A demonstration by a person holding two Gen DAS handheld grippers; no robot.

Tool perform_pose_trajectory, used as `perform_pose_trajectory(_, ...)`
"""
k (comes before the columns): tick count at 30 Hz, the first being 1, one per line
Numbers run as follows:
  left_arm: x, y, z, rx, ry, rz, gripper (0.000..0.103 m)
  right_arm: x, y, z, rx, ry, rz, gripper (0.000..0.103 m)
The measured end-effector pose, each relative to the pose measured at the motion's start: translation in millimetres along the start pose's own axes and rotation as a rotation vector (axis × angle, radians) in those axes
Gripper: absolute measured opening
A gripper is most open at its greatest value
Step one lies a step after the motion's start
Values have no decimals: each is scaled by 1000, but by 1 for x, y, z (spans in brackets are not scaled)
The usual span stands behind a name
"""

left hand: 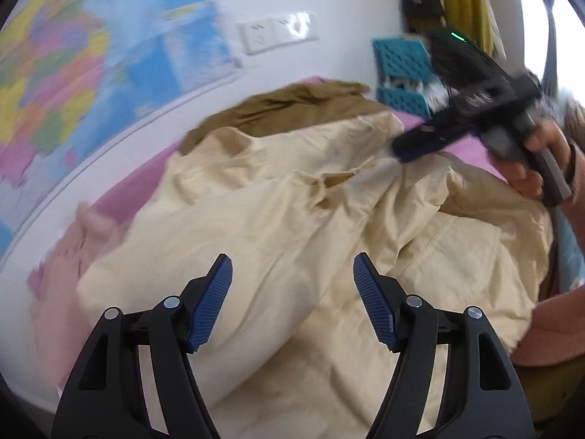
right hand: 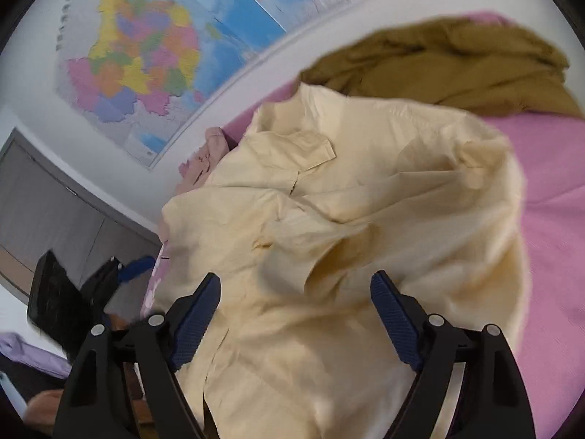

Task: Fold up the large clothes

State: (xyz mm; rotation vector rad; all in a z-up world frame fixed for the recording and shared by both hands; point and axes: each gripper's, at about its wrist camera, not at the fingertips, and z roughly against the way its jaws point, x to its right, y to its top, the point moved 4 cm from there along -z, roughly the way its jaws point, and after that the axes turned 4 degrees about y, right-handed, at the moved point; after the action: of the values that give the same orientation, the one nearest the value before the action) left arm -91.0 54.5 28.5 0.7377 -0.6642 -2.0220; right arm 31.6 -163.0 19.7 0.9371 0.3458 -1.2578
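A large cream jacket [left hand: 292,219] lies crumpled on a pink bed cover [left hand: 139,186], with folds and a flap pocket showing. My left gripper [left hand: 292,269] hovers over its near part, open, with only cloth seen beyond the blue pads. In the right wrist view the same cream jacket [right hand: 347,201] fills the middle, and my right gripper [right hand: 295,285] stands open above it, its pads apart and pressing on nothing. A hand [left hand: 530,168] holds the right gripper's black body at the upper right of the left wrist view, over the jacket's far side.
An olive-brown garment [right hand: 457,69] lies bunched behind the jacket, a pale pink one [right hand: 204,161] beside it by the wall. A coloured map [right hand: 153,58] hangs on the white wall near sockets [left hand: 274,34]. A blue perforated basket [left hand: 402,69] stands at the bed's far end.
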Motion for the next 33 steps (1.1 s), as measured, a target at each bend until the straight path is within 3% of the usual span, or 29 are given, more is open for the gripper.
perform_pose_trajectory(4, 19, 12, -34, -38, -42, -72, 68, 5, 7, -17, -58, 2, -7, 81)
perform_pose_trajectory(6, 25, 15, -44, -48, -60, -94, 68, 3, 4, -23, -91, 6, 9, 56)
perform_pose_trajectory(7, 27, 16, -50, -57, -72, -95, 68, 2, 4, -27, -106, 28, 5, 32)
perform_pose_trajectory(8, 28, 17, -55, -63, -84, -95, 69, 0, 3, -29, -126, 46, 2, 16)
perform_pose_trajectory(11, 33, 21, -67, -68, -102, -117, 79, -10, 6, -32, -115, 54, 48, 7)
perform_pose_trajectory(14, 35, 28, -77, -77, -83, -120, 79, -35, 16, -19, -58, 114, 105, 5)
perform_pose_trajectory(16, 31, 34, -79, -70, -62, -108, 78, -51, 25, -12, -26, 129, 139, 5)
perform_pose_trajectory(18, 22, 42, -79, -65, -31, -67, 60, -70, 32, -9, -9, 153, 185, 4)
perform_pose_trajectory(19, 18, 45, -78, -64, -18, -46, 35, -79, 36, -8, -5, 158, 207, 4)
perform_pose_trajectory(20, 7, 50, -77, -65, -18, 5, 18, -87, 38, -8, -3, 159, 229, 5)
perform_pose_trajectory(22, -21, 55, -68, -30, -39, 130, 9, -93, 43, -6, 14, 165, 243, 12)
perform_pose_trajectory(24, -48, 57, -57, 9, -17, 207, 7, -94, 46, 3, 54, 218, 233, 44)
perform_pose_trajectory(25, -64, 56, -48, 31, -16, 262, 7, -91, 46, 7, 80, 187, 237, 74)
perform_pose_trajectory(26, -76, 55, -42, 47, -26, 300, 7, -88, 45, 9, 100, 140, 258, 79)
perform_pose_trajectory(28, -106, 52, -19, 102, -42, 396, 7, -82, 41, 4, 103, 5, 314, 79)
perform_pose_trajectory(29, -115, 51, -10, 123, -41, 418, 7, -76, 39, -3, 73, -31, 314, 78)
perform_pose_trajectory(32, -140, 46, 21, 185, -33, 481, 7, -64, 36, -33, 0, -278, 416, 77)
perform_pose_trajectory(33, -146, 45, 31, 203, -31, 492, 7, -60, 36, -41, -24, -308, 434, 76)
